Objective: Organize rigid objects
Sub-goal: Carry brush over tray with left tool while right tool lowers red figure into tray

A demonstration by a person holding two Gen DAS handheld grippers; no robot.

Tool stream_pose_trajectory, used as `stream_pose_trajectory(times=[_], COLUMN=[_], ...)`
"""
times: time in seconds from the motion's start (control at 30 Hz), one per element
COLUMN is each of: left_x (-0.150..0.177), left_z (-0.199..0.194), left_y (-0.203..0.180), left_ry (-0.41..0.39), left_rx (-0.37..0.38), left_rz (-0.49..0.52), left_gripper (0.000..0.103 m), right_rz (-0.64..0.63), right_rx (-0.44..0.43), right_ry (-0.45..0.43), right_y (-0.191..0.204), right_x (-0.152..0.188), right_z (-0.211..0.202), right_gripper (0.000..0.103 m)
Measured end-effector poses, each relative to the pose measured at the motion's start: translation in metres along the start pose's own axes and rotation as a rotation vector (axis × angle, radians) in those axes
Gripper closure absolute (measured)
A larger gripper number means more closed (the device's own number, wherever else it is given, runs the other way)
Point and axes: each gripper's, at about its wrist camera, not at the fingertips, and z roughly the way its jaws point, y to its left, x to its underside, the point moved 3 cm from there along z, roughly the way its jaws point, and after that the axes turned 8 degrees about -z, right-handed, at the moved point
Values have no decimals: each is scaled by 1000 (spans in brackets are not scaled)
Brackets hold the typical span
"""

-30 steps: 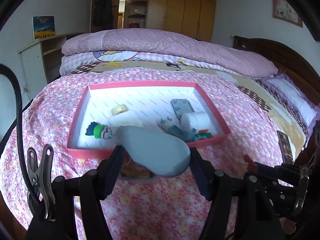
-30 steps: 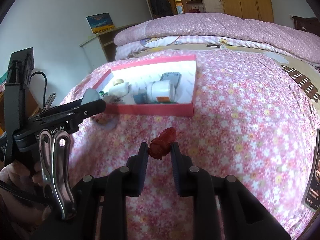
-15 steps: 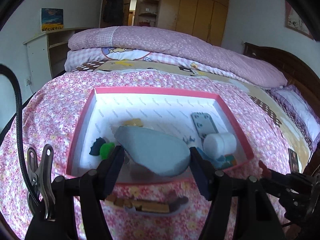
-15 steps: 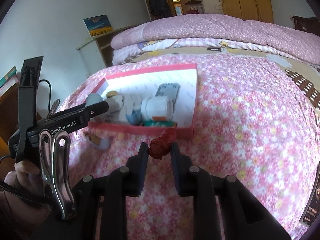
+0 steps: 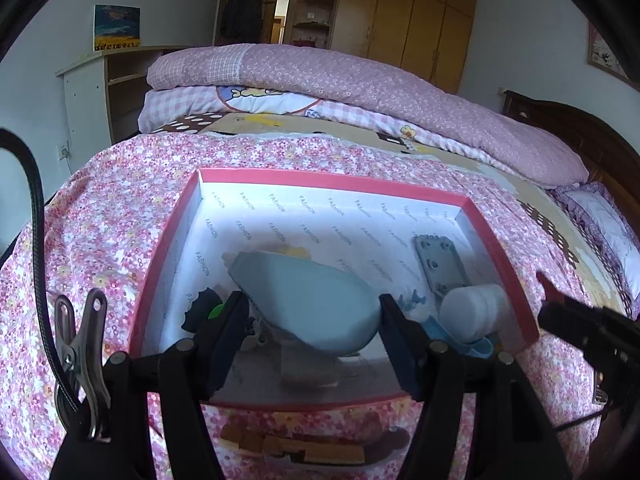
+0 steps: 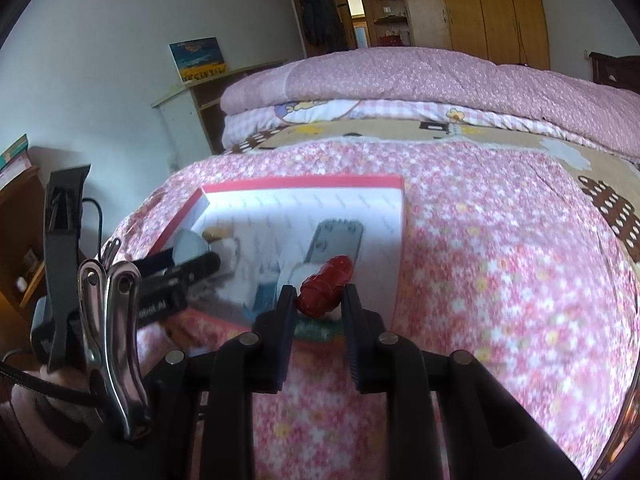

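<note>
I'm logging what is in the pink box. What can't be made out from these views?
- Left wrist: the grey-blue oval piece held by the left gripper hides the pink box middle.
- Left wrist: the wooden item below is shadowed, unidentifiable.
- Right wrist: box contents are motion-blurred behind the red piece.

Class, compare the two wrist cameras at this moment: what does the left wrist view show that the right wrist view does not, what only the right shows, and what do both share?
Only the left wrist view shows the wooden piece on the bedspread in front of the box and the dark blue and green toy inside it. Only the right wrist view shows the full red toy gripped by the right gripper. Both show the pink box, the grey plate, the white bottle and the left gripper holding a pale blue object.
</note>
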Motion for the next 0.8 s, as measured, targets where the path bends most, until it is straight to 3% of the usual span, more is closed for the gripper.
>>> stream_pose_trajectory(times=[0.67,0.8], left_x=[-3,-2], left_z=[12,12], left_y=[0,-1], left_ry=[-9,-9], left_rx=[-12,-18], left_rz=[19,15], left_gripper=[34,34], right_rz=[24,30], right_rx=[31,32], right_ry=[21,24], right_y=[-16,-16], right_x=[-15,-15], right_z=[45,46], right_gripper=[79,71])
